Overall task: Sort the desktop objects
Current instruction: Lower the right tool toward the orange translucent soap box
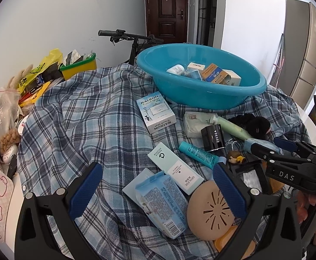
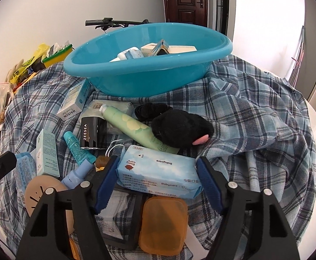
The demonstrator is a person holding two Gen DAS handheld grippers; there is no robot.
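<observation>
R claw [image 2: 157, 173]: jaws part-open, straddling the pale blue soft pack of Babycare wipes [image 2: 158, 173]. Blue pads sit at each end of the pack; firm contact can't be told, pack lies flat on the blue/white plaid cloth [image 2: 255, 112] covering the table. No lift visible.

Beyond R claw, touching the pack's far edge: light green tube w/ white cap [image 2: 132, 127], lying diagonally. To its right, a black plush toy w/ pink tip [image 2: 179, 130]. Left of the tube: glossy black ZEESEA box [image 2: 92, 133], upright. Further left, teal tube [image 2: 75, 147] and a tall mint-white carton [image 2: 47, 151]. Farther back, the round turquoise plastic basin [image 2: 136, 78] holds several small boxes and a white jar. RAISON white-blue box [image 2: 73, 104] lies just left of the basin's base.

Below R claw, close to camera: translucent orange plastic case [image 2: 163, 223], and beside it a black-edged flat item, partly hidden.

L claw [image 1: 155, 188]: jaws wide, nothing between pads in contact. Hangs over a light blue barcode-printed carton [image 1: 160, 203], w/ a tan round slotted disc [image 1: 210, 210] under its right pad. R claw's black body visible at right edge of L view.
</observation>
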